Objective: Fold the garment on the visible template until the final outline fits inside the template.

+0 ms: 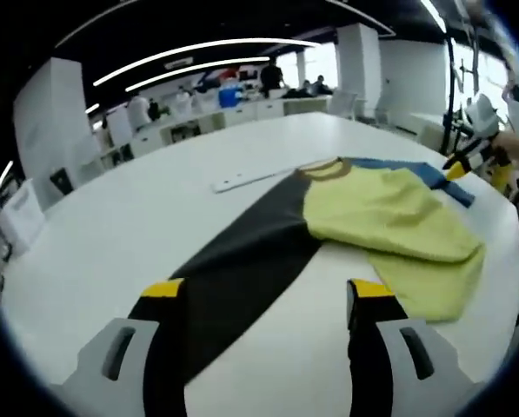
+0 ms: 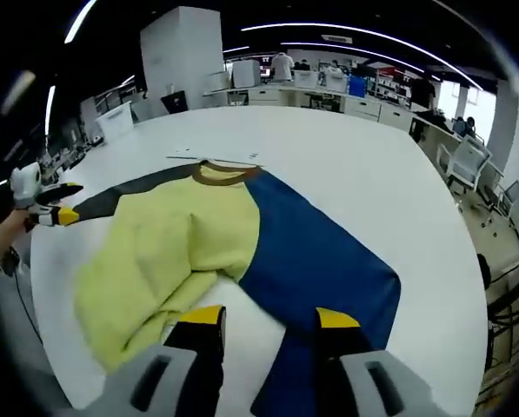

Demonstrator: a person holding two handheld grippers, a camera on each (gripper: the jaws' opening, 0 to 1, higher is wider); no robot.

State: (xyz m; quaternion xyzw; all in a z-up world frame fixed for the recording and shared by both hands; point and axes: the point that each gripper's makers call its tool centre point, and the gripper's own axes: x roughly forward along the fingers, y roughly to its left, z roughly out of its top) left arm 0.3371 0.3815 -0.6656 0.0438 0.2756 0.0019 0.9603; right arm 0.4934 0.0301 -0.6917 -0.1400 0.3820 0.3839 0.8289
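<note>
Garment (image 1: 363,217) on table (image 1: 137,217), beyond both open tongs (image 1: 268,300)

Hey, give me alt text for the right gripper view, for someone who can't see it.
A garment with a yellow-green body, blue sleeve and dark sleeve lies partly folded on a white table. The right gripper, jaws open, hovers at its near edge; the left gripper shows at the far left.

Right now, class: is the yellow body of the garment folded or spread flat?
Partly folded. The yellow body is bunched over itself in rumpled layers, while the black sleeve and blue sleeve lie spread on the white table.
</note>
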